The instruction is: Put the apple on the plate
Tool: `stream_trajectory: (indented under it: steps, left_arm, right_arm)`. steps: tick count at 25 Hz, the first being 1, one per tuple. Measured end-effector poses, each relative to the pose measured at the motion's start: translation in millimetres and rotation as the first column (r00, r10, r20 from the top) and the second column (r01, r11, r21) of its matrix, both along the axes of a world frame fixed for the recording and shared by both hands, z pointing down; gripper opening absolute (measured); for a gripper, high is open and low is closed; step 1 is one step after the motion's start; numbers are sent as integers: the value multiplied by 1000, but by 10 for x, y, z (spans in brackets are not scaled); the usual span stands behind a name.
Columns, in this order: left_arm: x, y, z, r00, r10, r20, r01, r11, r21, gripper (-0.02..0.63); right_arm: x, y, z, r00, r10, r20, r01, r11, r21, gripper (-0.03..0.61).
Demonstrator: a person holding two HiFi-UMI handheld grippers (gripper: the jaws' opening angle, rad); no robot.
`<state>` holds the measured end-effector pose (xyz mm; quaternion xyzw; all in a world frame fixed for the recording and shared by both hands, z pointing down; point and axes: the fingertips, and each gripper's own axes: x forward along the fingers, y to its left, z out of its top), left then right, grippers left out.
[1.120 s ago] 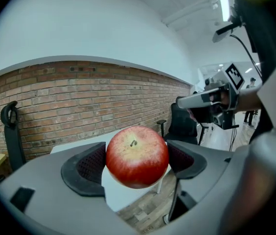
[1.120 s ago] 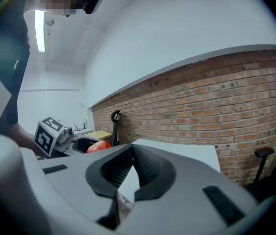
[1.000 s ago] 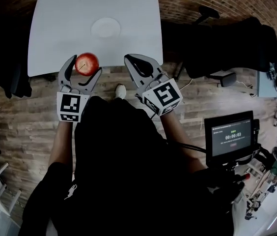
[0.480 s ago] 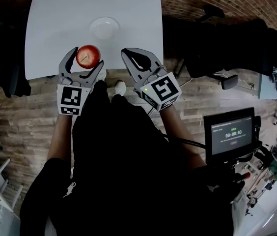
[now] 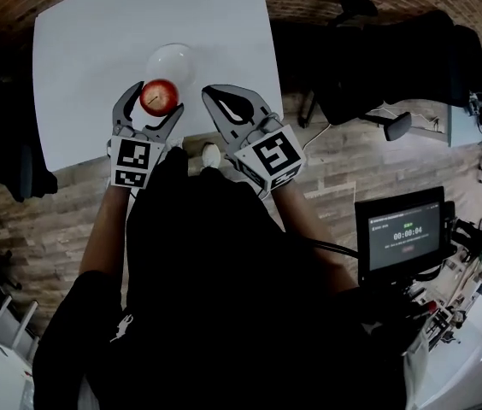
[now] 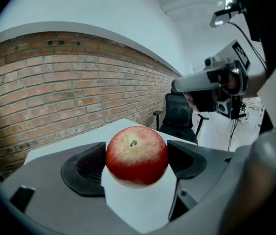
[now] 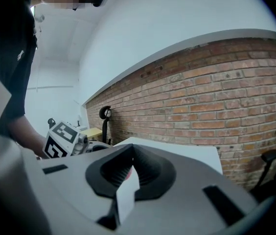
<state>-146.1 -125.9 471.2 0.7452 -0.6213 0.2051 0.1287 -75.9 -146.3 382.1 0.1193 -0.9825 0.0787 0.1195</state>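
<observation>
Apple [image 6: 137, 154] between left gripper [image 5: 154, 101] jaws

The apple [image 5: 158, 96] sits between the left tongs [image 5: 153, 101]. The plate [image 5: 173, 56] lies just beyond them, on the counter [image 5: 87, 41].

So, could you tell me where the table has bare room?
The table is bare left of the plate, behind it and to its right. Only the near edge is crowded, where the left gripper holds the apple.
</observation>
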Motion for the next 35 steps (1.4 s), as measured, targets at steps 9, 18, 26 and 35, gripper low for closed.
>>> stream_trajectory:
  steps: [9,18,26,35]
  left_arm:
    - [-49,-506,669,995,93,28,-92,994,-54,396]
    - [15,-739,1165,986,163,34,-160,983,-91,397]
    - [-19,-843,1268,983,180,38,-175,978,-110,397]
    - [27,-899,1410,982,188,32,-184,978,-98,397]
  right_arm:
    - [1,-233,218,992,102,-75,-103,995,-11,3]
    - [193,-353,344,969,201,-144,-209,977,-38,3]
    - [224,-380,388,957,236,-167,-249,967,-60,3]
    - [282,-423,423,949,253,-186,-269,961,-62,3]
